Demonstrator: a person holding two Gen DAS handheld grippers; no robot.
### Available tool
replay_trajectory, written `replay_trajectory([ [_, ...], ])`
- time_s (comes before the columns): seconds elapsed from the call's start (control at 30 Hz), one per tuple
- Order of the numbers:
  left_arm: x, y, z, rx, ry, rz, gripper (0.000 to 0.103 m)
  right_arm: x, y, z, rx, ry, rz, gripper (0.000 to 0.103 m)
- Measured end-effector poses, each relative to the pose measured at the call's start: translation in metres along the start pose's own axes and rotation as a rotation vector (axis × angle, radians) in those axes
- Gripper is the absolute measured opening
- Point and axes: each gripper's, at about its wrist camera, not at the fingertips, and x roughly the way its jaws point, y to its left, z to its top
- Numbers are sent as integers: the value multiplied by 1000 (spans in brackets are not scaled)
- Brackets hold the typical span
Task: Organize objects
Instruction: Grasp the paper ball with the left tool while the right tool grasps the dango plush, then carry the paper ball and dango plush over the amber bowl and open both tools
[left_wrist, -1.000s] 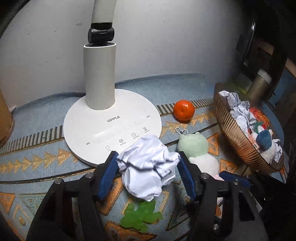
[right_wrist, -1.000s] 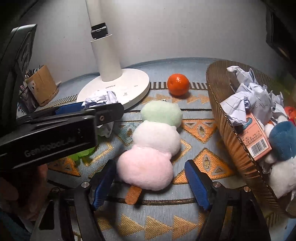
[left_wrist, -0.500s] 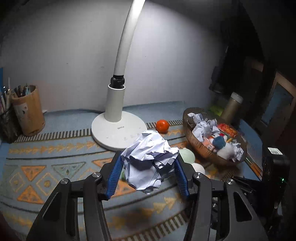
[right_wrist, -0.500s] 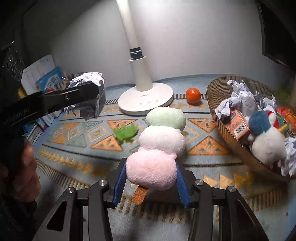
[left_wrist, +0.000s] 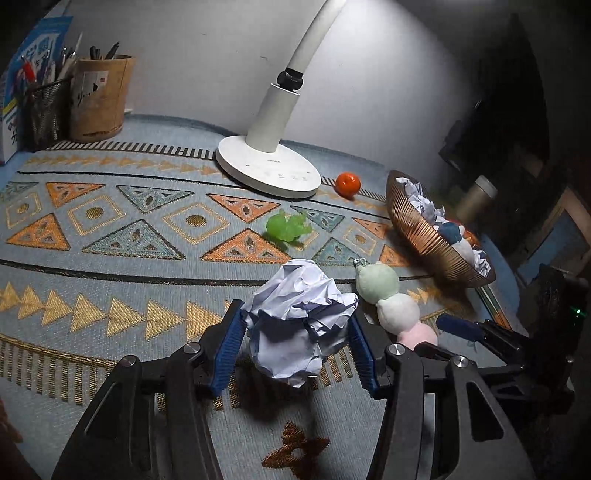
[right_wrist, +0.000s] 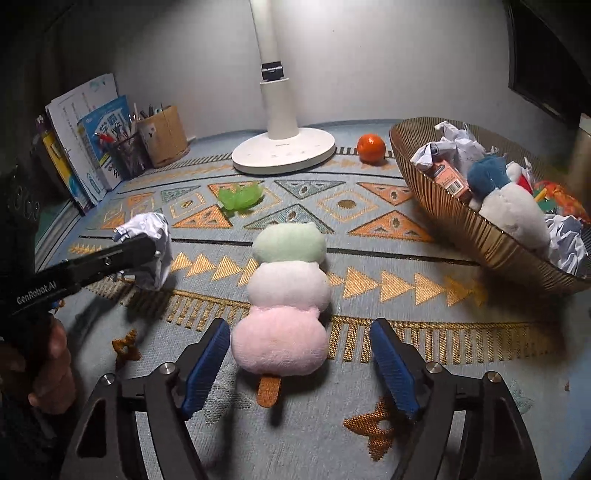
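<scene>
Evidently light and crushable — crumpled paper ball (left_wrist: 301, 325) pinched across its middle in the left gripper (left_wrist: 295, 341) above the mat, while soft, squashy dango plush (right_wrist: 286, 295), lying between the right gripper's (right_wrist: 297, 363) spread fingers, best taken round the pink end.

— Looks like a home desk or study corner, lit only by a white desk lamp (right_wrist: 282, 147) at top centre.

— Judging by what?

— Covered with a patterned woven cloth (right_wrist: 369, 229), not a lab bench. At far left, books and paper booklets (right_wrist: 92, 147) leaning against the wall, beside a mesh pen cup (right_wrist: 127, 157) and a cardboard pen holder (left_wrist: 99, 98).

— Anything more domestic?

— Plush toys and crumpled paper heaped in a ribbed basket (right_wrist: 443, 199) at right, plus a tangerine (right_wrist: 371, 147) near the lamp base.
</scene>
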Motion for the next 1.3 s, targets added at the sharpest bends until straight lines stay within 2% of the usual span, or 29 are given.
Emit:
replay_trajectory([
  [0.2, -2, -8, -3, 51, -12, 33, 52, 21, 15, 10, -21, 38, -52, 75],
  [0.23, -2, -7, -2, 49, -11, 33, 52, 24, 15, 10, -19, 52, -58, 65],
  [0.33, -1, -7, -3, 49, -10, 36, 52, 23, 17, 9, -40, 42, -67, 51],
  [0.53, 0, -10, -3, 66, -8, 57, 52, 27, 24, 8, -68, 47, -108, 51],
  [0.67, 0, -11, -3, 68, -12, 65, 52, 20, 23, 7, -64, 23, -117, 47],
  [0.7, 0, -10, -2, 60, -11, 63, 53, 15, 21, 6, -51, 7, -112, 47],
  [0.8, -2, -5, 6, 24, -41, 77, 52, -14, 2, 6, 43, -53, 5, 47],
  [0.83, -2, -9, 11, 33, -43, 81, 52, -27, -5, 9, 60, -76, 3, 47],
  [0.9, -7, -28, 26, 74, -68, 62, 52, -60, -24, 18, 86, -151, -31, 47],
  [1.0, -12, -79, 56, 152, -124, -21, 53, -115, -59, 40, 136, -284, -80, 47],
  [1.1, 5, -136, 85, 218, -124, -111, 53, -149, -96, 64, 188, -374, -171, 47],
  [1.17, 23, -167, 104, 262, -133, -127, 53, -155, -118, 77, 227, -397, -229, 47],
  [1.3, 65, -204, 126, 265, -102, -174, 58, -146, -157, 96, 292, -390, -243, 49],
])
